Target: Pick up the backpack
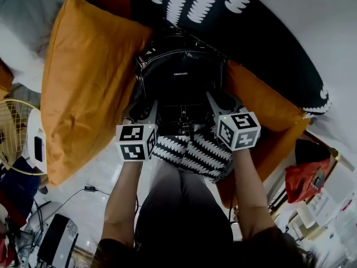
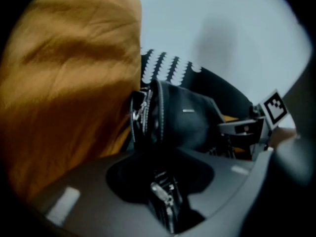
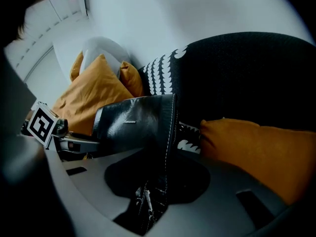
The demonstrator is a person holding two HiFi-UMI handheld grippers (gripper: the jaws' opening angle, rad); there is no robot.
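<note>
A glossy black leather backpack (image 1: 181,80) stands upright between orange pillows, right in front of me. My left gripper (image 1: 149,109) grips its left side; in the left gripper view the zipped edge of the backpack (image 2: 187,122) runs down between the jaws of the left gripper (image 2: 163,191). My right gripper (image 1: 215,106) grips the right side. In the right gripper view the stitched side seam of the backpack (image 3: 133,122) is pinched in the right gripper (image 3: 148,196). Both marker cubes sit just below the bag.
A large orange pillow (image 1: 83,82) leans at the left and a smaller orange one (image 1: 262,102) lies at the right. A black cushion with a white pattern (image 1: 251,27) lies behind the bag. A fan (image 1: 14,133) stands lower left, a red bag (image 1: 304,177) lower right.
</note>
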